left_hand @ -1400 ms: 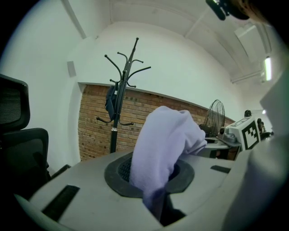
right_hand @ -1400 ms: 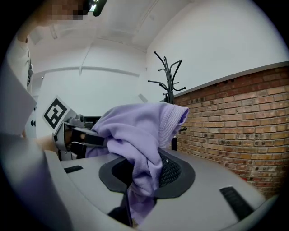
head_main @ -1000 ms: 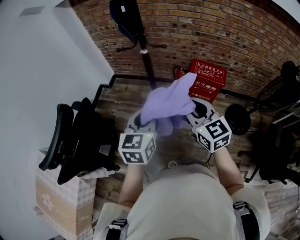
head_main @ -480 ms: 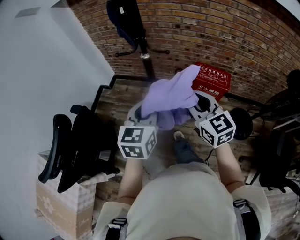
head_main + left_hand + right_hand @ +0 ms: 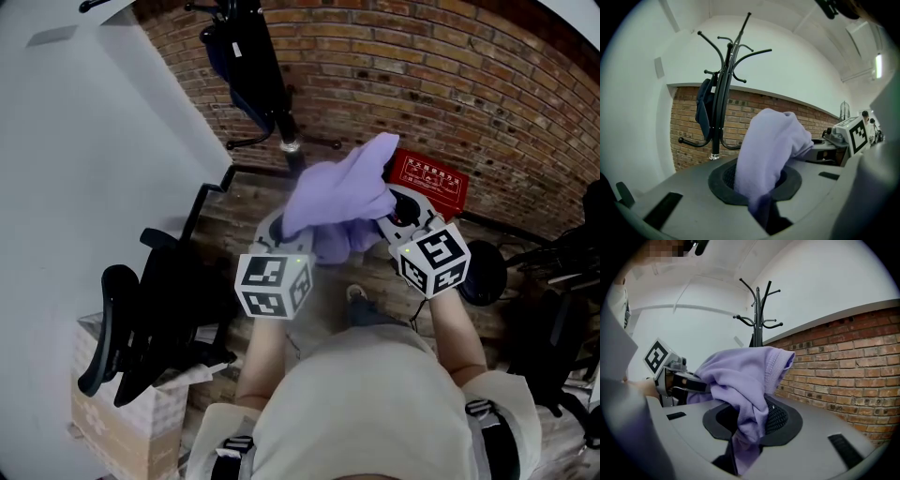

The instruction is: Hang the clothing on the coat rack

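Lavender sweatshirt (image 5: 336, 199): bunched, held up short of the black coat rack (image 5: 270, 89). Long axis spans left gripper (image 5: 278, 232) to right gripper (image 5: 401, 217), both clamped on its fabric. Ribbed edge, possibly a cuff, points toward the brick wall (image 5: 469, 84).

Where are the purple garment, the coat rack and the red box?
purple garment (image 5: 337, 199), head view, on its bunched middle.
coat rack (image 5: 722, 108), left gripper view, on its upright pole.
red box (image 5: 433, 182), head view, on its printed face.
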Demonstrator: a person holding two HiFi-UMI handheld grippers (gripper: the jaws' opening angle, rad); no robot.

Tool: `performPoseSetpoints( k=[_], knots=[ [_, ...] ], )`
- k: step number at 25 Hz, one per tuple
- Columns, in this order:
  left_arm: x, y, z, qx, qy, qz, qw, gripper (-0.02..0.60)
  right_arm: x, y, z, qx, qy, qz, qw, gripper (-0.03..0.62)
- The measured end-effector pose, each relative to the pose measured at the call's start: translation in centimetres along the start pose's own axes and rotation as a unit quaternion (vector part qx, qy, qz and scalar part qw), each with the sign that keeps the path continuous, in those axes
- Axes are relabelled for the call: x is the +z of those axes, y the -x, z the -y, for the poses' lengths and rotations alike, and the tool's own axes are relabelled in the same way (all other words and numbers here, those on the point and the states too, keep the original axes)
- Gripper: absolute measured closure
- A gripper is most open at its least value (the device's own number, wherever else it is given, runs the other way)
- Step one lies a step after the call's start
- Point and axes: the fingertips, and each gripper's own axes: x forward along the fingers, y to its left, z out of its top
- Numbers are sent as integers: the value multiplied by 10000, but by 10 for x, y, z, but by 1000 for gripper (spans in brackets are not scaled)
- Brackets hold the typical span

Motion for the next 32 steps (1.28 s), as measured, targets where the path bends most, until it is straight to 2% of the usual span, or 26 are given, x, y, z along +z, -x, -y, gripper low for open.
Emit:
performPoseSetpoints(
  k=[17, 32],
  knots=[
    [30, -83, -32, 390, -36, 31, 9992, 529, 19, -72, 75, 360, 157, 70, 9992, 502],
    [25, -124, -69, 864, 138, -56, 9961, 529, 8, -133, 104, 843, 132, -51, 9963, 502]
  ],
)
